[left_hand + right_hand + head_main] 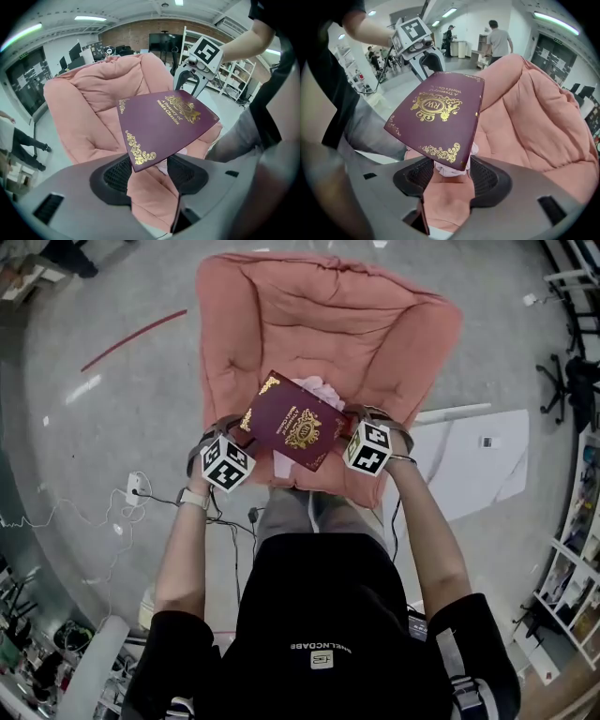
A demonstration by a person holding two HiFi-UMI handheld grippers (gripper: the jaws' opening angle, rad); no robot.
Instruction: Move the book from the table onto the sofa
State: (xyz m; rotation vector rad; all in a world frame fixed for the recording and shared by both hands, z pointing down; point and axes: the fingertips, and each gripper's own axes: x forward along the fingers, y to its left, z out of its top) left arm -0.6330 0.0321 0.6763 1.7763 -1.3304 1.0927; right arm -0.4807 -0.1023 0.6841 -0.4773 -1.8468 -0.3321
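A maroon book [295, 423] with gold ornament hangs tilted in the air over the seat of a pink cushioned sofa [281, 315]. My left gripper [246, 426] is shut on its left corner, and my right gripper [349, 430] is shut on its right corner. In the left gripper view the book's [164, 124] near corner sits between the jaws of the left gripper [147, 171], with the right gripper [197, 65] at the far edge. In the right gripper view the book [436, 117] fills the jaws of the right gripper [447, 176], pink sofa [534, 108] behind it.
A white board [469, 460] lies on the floor right of the sofa. A power strip with cables [136, 488] lies at the left. An office chair [562, 381] and shelves [577, 568] stand at the right. Two people [497, 40] stand far back.
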